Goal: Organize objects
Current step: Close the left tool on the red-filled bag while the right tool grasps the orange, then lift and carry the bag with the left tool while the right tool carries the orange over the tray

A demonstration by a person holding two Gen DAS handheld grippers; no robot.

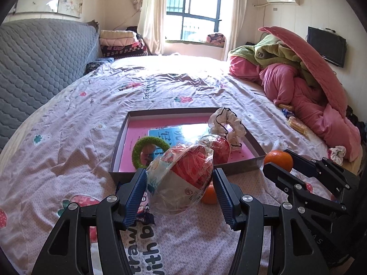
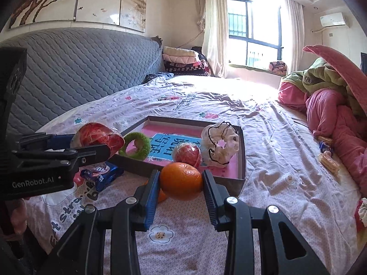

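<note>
Left gripper (image 1: pixel 180 183): it is pinching a red ball in a crinkly clear bag (image 1: pixel 183 178), low in the middle of the left picture; both blue pads (image 1: pixel 137 197) are pressing on the bag
Right gripper (image 2: pixel 181 183): it is squeezing an orange (image 2: pixel 181 181) between its two pads, in the lower middle of the right picture
Orange again: in the left picture it is showing at the right, just past the box corner
Second orange (image 1: pixel 209 194): it is peeking out behind the bag, lying on the bed sheet (image 1: pixel 68 137)
Box (image 1: pixel 238 167): a flat open box with a pink bottom is sitting on the sheet in the middle of both pictures
Green ring (image 2: pixel 135 146): it is lying inside the box at its left side
Small red ball (image 2: pixel 188 154): it is resting inside the box, just behind the held orange
White hair tie (image 2: pixel 220 145): it is leaning at the right side of the box
Blue snack pack (image 2: pixel 102 174): it is lying on the sheet at the lower left, beside the box
Pink blankets (image 1: pixel 309 96): they are piling up at the right edge of the bed
</note>
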